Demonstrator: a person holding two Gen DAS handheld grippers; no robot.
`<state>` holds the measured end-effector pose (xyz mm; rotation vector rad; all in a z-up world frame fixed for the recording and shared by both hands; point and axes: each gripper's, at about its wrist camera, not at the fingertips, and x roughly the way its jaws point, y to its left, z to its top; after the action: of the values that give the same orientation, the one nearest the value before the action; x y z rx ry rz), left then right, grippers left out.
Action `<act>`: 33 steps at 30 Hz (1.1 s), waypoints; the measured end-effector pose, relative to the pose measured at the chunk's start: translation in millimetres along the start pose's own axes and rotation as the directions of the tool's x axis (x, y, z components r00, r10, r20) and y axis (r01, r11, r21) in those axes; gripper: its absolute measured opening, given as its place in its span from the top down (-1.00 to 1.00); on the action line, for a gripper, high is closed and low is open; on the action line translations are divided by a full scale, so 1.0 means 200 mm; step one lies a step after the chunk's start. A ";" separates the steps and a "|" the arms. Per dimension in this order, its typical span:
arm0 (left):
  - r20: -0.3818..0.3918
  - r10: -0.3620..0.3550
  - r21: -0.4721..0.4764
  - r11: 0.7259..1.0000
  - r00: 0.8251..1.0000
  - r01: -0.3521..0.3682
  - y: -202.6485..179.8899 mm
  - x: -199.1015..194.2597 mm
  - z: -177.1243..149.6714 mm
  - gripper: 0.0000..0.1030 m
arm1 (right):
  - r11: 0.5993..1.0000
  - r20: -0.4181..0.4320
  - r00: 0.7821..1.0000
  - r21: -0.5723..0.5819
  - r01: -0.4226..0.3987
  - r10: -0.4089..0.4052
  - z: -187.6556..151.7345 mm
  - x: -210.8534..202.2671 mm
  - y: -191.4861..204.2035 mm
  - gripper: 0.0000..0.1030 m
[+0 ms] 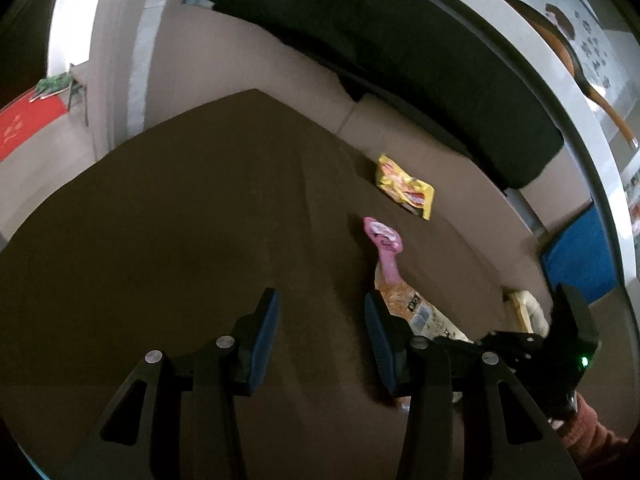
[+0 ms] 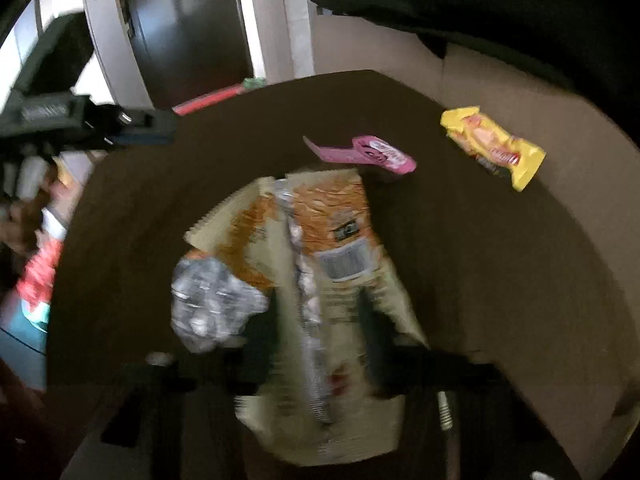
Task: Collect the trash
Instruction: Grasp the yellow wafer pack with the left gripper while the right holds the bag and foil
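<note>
On a brown table [image 1: 180, 220] lie a yellow wrapper [image 1: 406, 186] [image 2: 492, 148], a pink wrapper [image 1: 382, 236] [image 2: 372, 154] and an orange and beige chip bag [image 1: 420, 312] [image 2: 332, 240] with a crumpled silver flap [image 2: 212, 304]. My left gripper [image 1: 320, 320] hangs open over bare table, just left of the bag. My right gripper [image 2: 320, 328] has the bag bunched between its fingers and looks shut on it, though the view is blurred. The left wrist view shows the right gripper's body [image 1: 520, 344] at the bag's right end, its tips hidden.
Beyond the table runs a long black cushion [image 1: 400, 60] on beige floor. A blue box [image 1: 576, 256] stands at the right and a red mat [image 1: 24, 128] at the far left. A person's sleeve [image 1: 592, 428] shows behind the right gripper.
</note>
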<state>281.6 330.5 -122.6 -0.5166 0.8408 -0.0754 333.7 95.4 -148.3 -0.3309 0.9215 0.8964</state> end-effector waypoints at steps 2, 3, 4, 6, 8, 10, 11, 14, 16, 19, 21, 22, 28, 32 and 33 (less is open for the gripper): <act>-0.005 -0.013 0.018 1.000 1.000 0.013 -0.04 0.02 0.02 0.12 | 0.996 0.019 0.997 -0.044 0.071 -0.070 -0.04 -0.07 0.03 0.81; -0.006 -0.016 0.026 1.000 1.000 0.016 -0.06 0.03 0.02 0.12 | 0.995 0.025 0.996 -0.055 0.086 -0.084 -0.06 -0.09 0.04 0.82; -0.007 -0.019 0.035 0.999 1.000 0.020 -0.09 0.05 0.03 0.12 | 0.994 0.035 0.995 -0.058 0.097 -0.095 -0.09 -0.14 0.04 0.83; -0.012 -0.032 0.055 0.998 0.999 0.032 -0.15 0.09 0.04 0.12 | 0.995 0.056 0.994 -0.023 0.097 -0.095 -0.15 -0.24 0.00 0.84; -0.025 -0.046 0.071 0.996 0.999 0.048 -0.21 0.16 0.07 0.12 | 0.995 0.069 0.993 0.028 0.098 -0.099 -0.21 -0.33 -0.05 0.85; -0.033 -0.071 0.092 0.993 0.997 0.074 -0.29 0.24 0.12 0.12 | 0.993 0.084 0.992 0.075 0.087 -0.093 -0.24 -0.39 -0.11 0.85; -0.034 -0.079 0.101 0.992 0.996 0.082 -0.32 0.28 0.14 0.12 | 0.991 0.094 0.991 0.097 0.091 -0.100 -0.27 -0.42 -0.13 0.86; -0.012 -0.081 0.159 0.984 0.997 0.082 -0.43 0.44 0.27 0.12 | 0.986 0.118 0.987 0.143 0.090 -0.107 -0.33 -0.48 -0.19 0.86; 0.029 -0.045 0.198 0.980 0.999 0.038 -0.48 0.57 0.37 0.12 | 0.981 0.132 0.984 0.169 0.093 -0.116 -0.36 -0.50 -0.21 0.86; 0.047 0.019 0.197 0.980 0.999 -0.028 -0.50 0.76 0.51 0.12 | 0.973 0.157 0.977 0.204 0.112 -0.145 -0.39 -0.54 -0.26 0.86; 0.035 0.041 0.147 0.988 0.999 -0.046 -0.48 0.89 0.59 0.12 | 0.965 0.174 0.972 0.237 0.112 -0.156 -0.40 -0.55 -0.30 0.86; 0.031 0.051 0.126 0.990 0.998 -0.055 -0.47 0.93 0.62 0.12 | 0.960 0.184 0.969 0.253 0.117 -0.167 -0.41 -0.56 -0.31 0.86; -0.026 0.122 0.051 0.991 0.992 -0.121 -0.44 1.13 0.69 0.16 | 0.936 0.218 0.950 0.321 0.147 -0.224 -0.43 -0.60 -0.41 0.85; -0.047 0.076 0.062 0.995 0.996 -0.073 -0.50 1.15 0.66 0.41 | 0.924 0.221 0.947 0.354 0.143 -0.232 -0.44 -0.60 -0.46 0.85; -0.049 0.089 0.084 0.993 0.995 -0.084 -0.52 1.15 0.65 0.67 | 0.921 0.218 0.948 0.362 0.142 -0.232 -0.44 -0.59 -0.48 0.85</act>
<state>545.0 232.1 -161.6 -0.4024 0.9070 -0.0438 326.8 -76.3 -116.5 0.0003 0.7708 0.5702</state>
